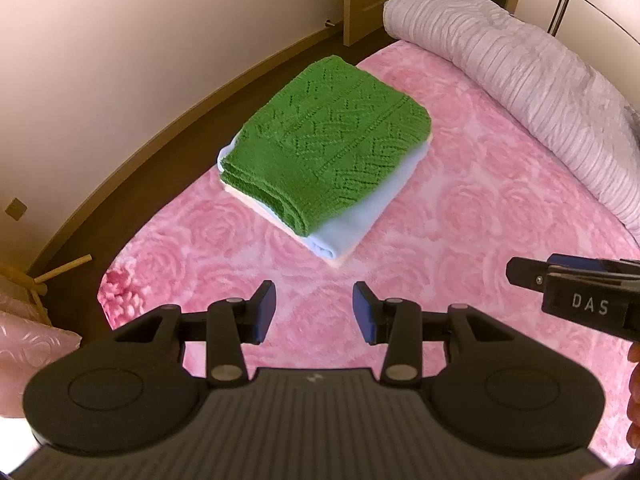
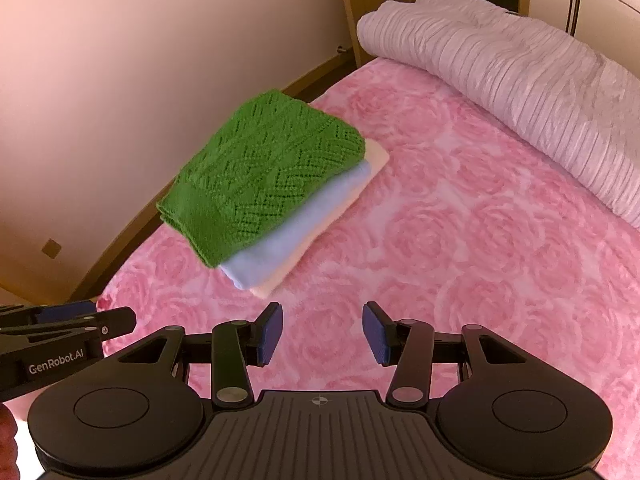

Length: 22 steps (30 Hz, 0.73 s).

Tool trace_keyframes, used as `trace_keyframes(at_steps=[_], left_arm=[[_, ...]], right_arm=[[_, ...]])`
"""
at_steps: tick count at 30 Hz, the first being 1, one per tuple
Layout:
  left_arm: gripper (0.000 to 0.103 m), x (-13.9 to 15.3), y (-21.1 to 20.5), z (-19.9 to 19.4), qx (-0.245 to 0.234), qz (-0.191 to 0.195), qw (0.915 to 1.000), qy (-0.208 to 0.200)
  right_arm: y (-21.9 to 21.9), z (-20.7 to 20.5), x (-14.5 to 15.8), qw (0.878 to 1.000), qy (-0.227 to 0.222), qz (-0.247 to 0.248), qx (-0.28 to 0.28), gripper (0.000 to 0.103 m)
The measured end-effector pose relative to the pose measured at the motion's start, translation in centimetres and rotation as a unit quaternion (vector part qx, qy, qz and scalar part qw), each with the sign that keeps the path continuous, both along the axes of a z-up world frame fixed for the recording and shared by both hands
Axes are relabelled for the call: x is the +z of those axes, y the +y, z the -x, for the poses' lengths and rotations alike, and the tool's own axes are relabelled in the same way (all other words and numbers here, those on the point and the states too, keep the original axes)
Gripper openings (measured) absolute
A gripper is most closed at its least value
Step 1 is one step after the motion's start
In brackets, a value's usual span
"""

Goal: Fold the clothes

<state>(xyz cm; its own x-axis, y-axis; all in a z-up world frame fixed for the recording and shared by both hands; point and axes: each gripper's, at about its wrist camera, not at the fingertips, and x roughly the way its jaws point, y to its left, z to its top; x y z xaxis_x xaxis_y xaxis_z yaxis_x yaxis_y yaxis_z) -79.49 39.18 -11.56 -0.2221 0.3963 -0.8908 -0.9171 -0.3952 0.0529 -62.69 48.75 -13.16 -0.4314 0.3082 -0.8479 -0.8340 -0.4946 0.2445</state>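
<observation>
Hovering spread, left tool (image 1: 314, 306), right tool (image 2: 322, 328), folded stack (image 1: 320, 152), rolled quilt (image 1: 520, 80) beyond

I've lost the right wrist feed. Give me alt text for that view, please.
A folded stack sits on the pink rose-patterned bed: green knitted sweater on top, light blue garment and cream garment beneath. The right gripper is open and empty short of it; a rolled lilac quilt lies behind.

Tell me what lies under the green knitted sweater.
Under the green knitted sweater lies a folded light blue garment, and beneath that a cream one, all stacked on the pink bedspread. Only their edges show; the rest is covered.
</observation>
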Motion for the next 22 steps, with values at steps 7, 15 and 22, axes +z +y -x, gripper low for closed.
trace_keyframes(at_steps=[7,15,22], left_arm=[[0.038,-0.3,1.0,0.9,0.005,0.0,1.0,0.003],[0.038,0.4,1.0,1.4,0.007,-0.013,0.9998,0.014],[0.038,2.2,-0.4,0.9,0.005,-0.04,0.9986,0.034]], right_arm=[[1.0,1.3,-0.3,1.0,0.0,-0.001,0.002,0.048],[1.0,2.0,0.1,1.0,0.002,-0.009,0.004,0.048],[-0.3,1.6,1.4,1.0,0.009,-0.023,0.004,0.048]])
